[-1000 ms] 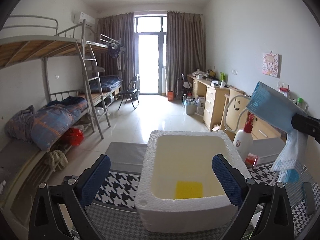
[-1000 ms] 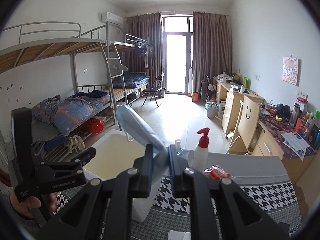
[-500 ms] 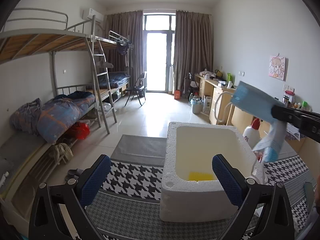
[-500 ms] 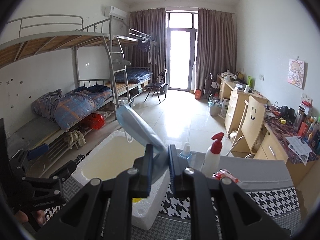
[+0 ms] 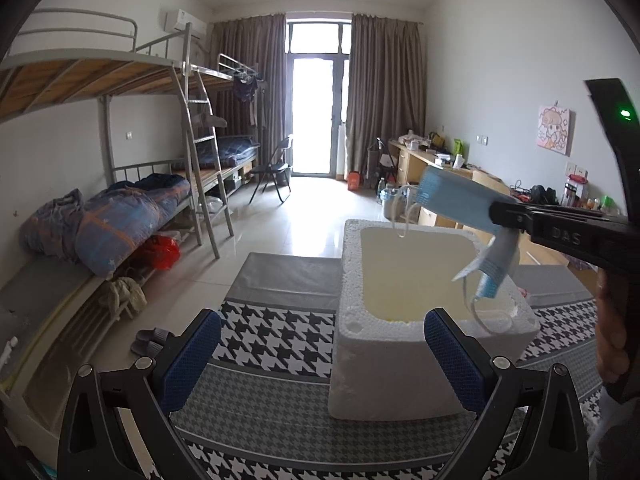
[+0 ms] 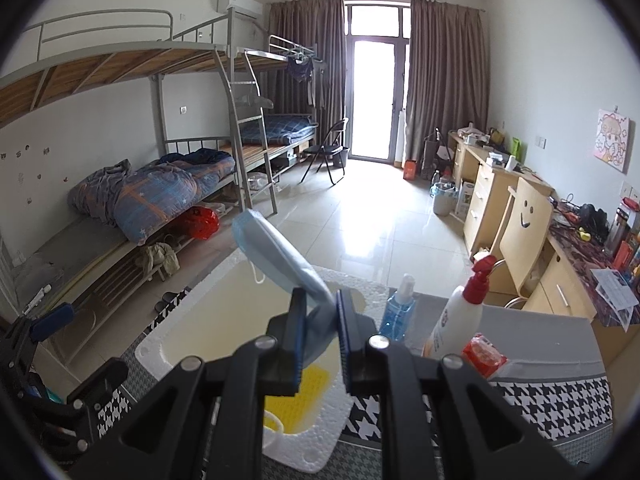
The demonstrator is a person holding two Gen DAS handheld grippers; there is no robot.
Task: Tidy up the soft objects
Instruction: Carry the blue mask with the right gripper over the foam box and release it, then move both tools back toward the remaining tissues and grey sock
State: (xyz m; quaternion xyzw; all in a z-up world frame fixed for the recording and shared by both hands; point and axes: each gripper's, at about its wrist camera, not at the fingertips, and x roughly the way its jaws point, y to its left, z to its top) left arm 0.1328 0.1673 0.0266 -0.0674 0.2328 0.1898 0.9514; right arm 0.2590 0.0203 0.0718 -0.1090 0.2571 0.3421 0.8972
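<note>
The blue face mask (image 6: 280,256) was pinched in the right gripper (image 6: 320,320) directly above the foam box (image 5: 400,376), while the left gripper (image 5: 320,356) was held wide and empty.

A white pump bottle with a red top (image 6: 460,318) stands on the surface covered in black-and-white houndstooth cloth (image 6: 560,412), just beside a clear blue spray bottle (image 6: 398,310) and a red packet (image 6: 484,354). A grey metal bunk bed (image 5: 120,128) with a rumpled blue quilt (image 5: 120,224) lines the far wall, and a black folding chair (image 5: 274,174) stands near the brown curtains (image 5: 384,92)
</note>
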